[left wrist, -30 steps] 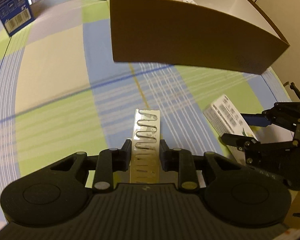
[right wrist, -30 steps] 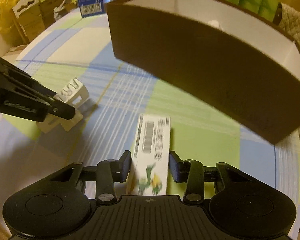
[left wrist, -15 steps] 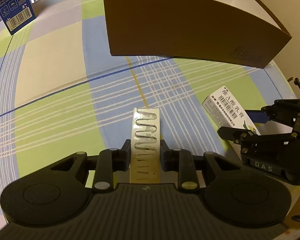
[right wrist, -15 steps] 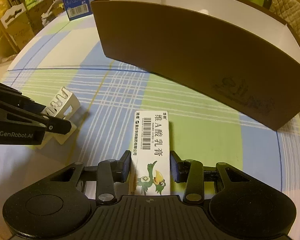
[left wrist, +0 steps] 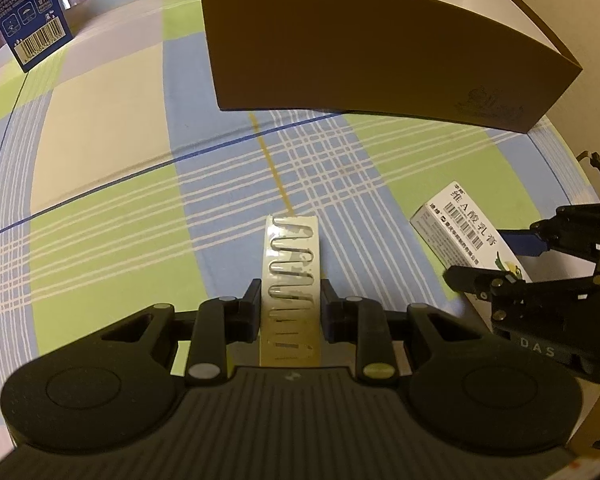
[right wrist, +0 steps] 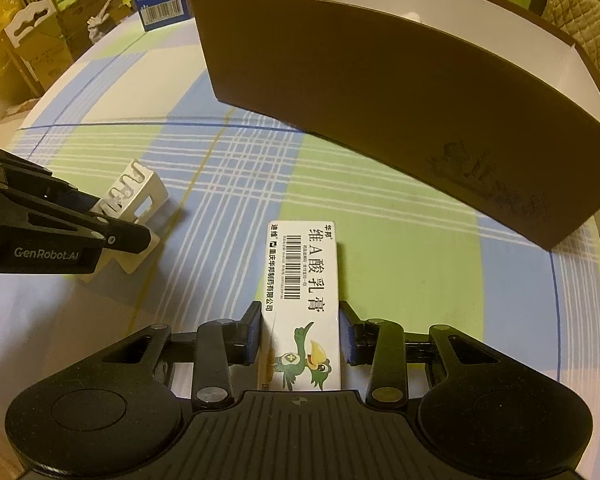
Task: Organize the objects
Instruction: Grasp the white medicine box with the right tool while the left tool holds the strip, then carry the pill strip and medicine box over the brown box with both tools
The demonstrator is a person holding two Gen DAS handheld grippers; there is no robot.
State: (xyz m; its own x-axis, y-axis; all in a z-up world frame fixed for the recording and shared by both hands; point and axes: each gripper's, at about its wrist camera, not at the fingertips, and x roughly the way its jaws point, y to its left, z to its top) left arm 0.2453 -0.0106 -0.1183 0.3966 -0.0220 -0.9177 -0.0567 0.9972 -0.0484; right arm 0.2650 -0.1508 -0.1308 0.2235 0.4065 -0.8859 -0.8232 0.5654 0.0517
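Both claws loaded: left gripper (left wrist: 288, 304) pinches my clip card (left wrist: 291, 276), right gripper (right wrist: 300, 332) clamps the ointment carton (right wrist: 302, 304).
Brown box (left wrist: 364, 52) fills the upper frame, straight along both long axes.

Carton (right wrist: 303, 304) top face: "华邦", "维A酸乳膏", "迪维", "重庆华邦制药有限公司"; barcode, digits too small to read.
Left claw (right wrist: 120, 236) body: "GenRobot.AI".
Right claw (left wrist: 496, 268) body: "DAS".
Blue box (left wrist: 24, 12): barcode only, digits unreadable.

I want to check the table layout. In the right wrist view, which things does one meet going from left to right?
Left gripper → white slotted piece between its jaws → white medicine box between the right gripper's jaws → right end of the brown cardboard box.
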